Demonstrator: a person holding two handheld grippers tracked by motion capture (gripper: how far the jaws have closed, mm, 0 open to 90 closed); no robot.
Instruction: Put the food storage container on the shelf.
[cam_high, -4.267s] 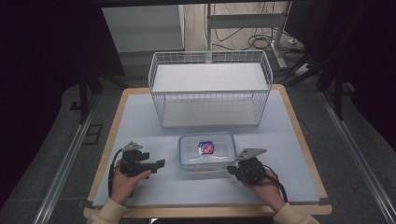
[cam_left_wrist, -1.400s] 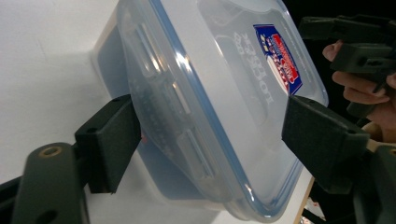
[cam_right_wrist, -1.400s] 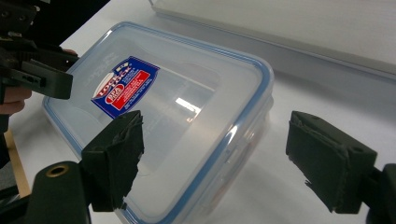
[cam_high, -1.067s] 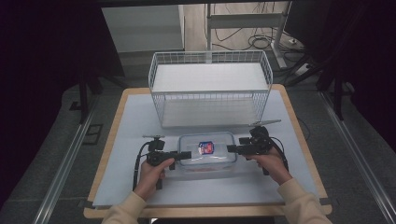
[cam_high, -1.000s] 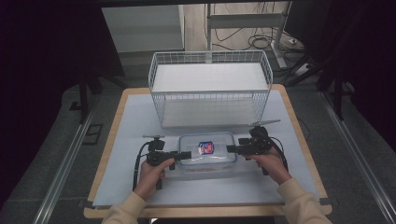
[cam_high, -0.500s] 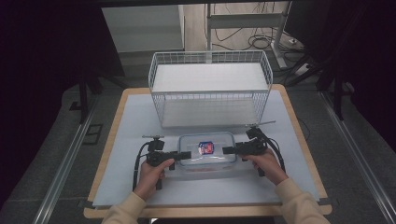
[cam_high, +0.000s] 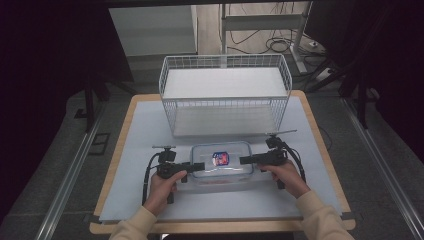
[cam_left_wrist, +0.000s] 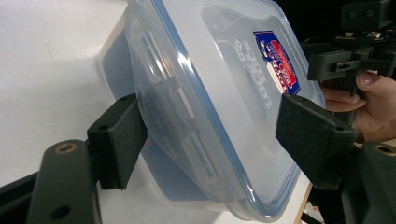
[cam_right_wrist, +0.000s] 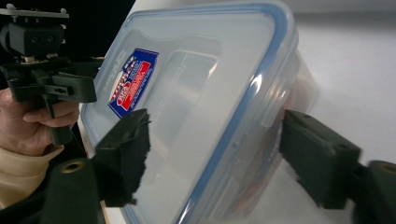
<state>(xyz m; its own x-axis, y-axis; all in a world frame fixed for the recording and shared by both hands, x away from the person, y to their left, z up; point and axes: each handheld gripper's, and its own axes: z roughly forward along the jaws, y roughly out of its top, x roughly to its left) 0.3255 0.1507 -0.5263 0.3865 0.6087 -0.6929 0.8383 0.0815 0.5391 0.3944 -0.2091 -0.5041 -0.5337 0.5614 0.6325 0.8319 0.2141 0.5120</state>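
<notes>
Near the table's (cam_high: 150, 200) front edge, the left gripper (cam_high: 197, 166) clamps the box's (cam_high: 222, 172) left end. The right gripper (cam_high: 244, 160), jaws just closing, straddles the right end without pressing. Behind stands a wire basket (cam_high: 225, 95).

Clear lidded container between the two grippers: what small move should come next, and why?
Probably close the right gripper fully onto its end of the container. Its jaws have just been closing and straddle the lid edge, one above, one below, with gaps. The left gripper brackets the opposite end, so both ends could then lift.
</notes>
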